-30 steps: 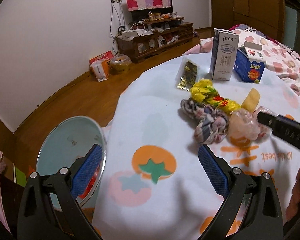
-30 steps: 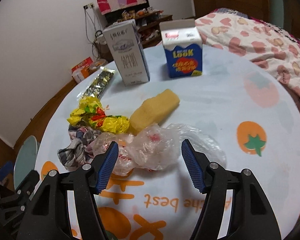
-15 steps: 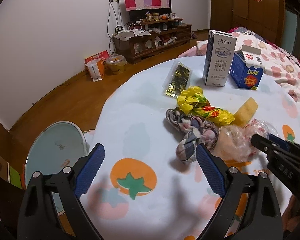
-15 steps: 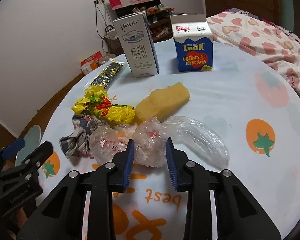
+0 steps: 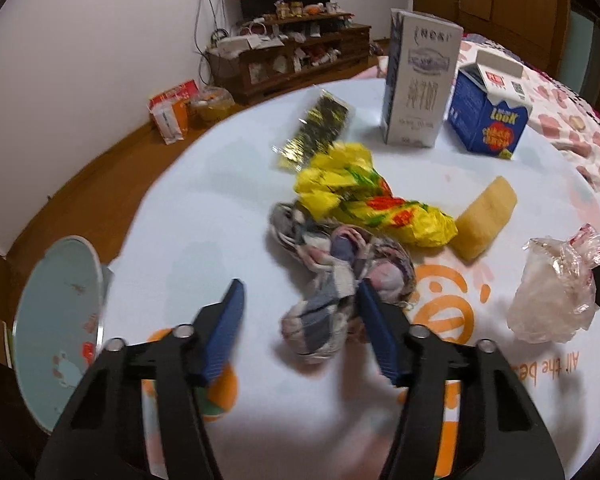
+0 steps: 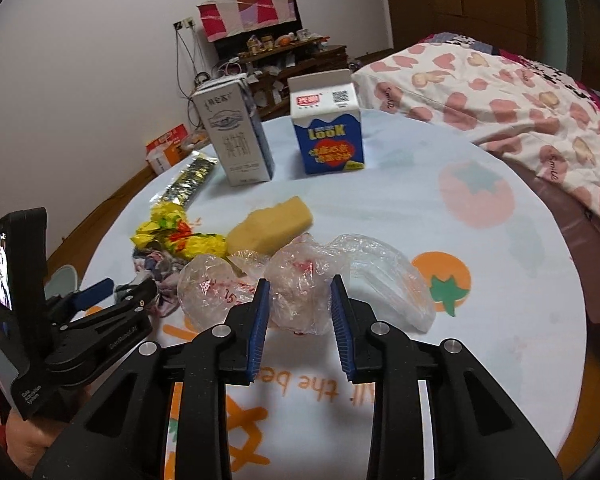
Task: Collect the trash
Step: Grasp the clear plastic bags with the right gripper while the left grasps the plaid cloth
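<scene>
Off the tabletop's (image 5: pixel 204 208) left edge, a pale blue bin (image 5: pixel 56 320), contents unclear. Left gripper (image 5: pixel 300 312) spread open, the rolled plaid cloth (image 5: pixel 340 276) lying between its tips, right pad touching it. Beyond: yellow wrapper (image 5: pixel 372 204), sponge (image 5: pixel 484 218), two upright cartons (image 6: pixel 236 136). Right gripper (image 6: pixel 298 300) clamped on the crumpled plastic bag (image 6: pixel 300 288), resting on the tabletop.

Left hand-held gripper (image 5: pixel 300 320) spread wide around crumpled cloth (image 5: pixel 340 276), possibly touching.
</scene>
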Demonstrator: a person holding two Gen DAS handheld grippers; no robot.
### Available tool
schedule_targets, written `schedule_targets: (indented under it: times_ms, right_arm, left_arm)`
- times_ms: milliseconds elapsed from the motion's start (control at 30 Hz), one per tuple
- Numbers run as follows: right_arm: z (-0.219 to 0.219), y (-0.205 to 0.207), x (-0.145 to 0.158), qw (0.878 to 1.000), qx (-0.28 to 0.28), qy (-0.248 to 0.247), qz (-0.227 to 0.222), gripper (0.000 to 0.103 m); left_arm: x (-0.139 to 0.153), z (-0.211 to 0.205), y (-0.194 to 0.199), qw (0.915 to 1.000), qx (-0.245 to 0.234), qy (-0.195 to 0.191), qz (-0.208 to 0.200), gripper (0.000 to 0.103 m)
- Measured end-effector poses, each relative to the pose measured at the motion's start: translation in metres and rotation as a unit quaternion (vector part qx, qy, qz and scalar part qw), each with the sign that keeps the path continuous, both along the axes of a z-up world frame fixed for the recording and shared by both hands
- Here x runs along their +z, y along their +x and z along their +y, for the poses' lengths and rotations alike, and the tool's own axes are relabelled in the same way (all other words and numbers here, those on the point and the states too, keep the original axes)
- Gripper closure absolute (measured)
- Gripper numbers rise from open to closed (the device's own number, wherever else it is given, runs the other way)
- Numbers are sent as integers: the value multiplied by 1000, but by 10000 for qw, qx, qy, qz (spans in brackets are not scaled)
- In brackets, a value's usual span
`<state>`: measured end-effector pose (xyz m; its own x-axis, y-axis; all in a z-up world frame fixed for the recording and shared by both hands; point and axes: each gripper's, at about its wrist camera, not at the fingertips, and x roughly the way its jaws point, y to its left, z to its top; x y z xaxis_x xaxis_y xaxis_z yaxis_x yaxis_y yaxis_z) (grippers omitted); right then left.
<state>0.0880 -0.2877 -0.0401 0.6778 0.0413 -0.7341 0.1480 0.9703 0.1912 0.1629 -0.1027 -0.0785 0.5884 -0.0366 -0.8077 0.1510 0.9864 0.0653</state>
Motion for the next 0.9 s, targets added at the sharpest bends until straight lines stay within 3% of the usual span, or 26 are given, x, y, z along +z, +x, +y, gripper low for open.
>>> schedule_targets:
  times_ms: [100,200,433,900]
  right_arm:
    - [-2,-2,-2,10000,-54,-7,27,72]
    - [-2,-6,-1,10000,-89,2,17,72]
    - [5,-18,8,9999,-119,-61,-66,72]
    - [38,-41,15,9996,64,-229,-124,72]
  left_arm:
    - [1,-5,-3,9996,-230,-164,-3,83]
    - [6,-7,-10,9993,-326,-146,-112,87]
    - [25,9,-37,9981,-439,-394,-188,88]
    - [54,46,-91,9968,-508,-427,-447,88]
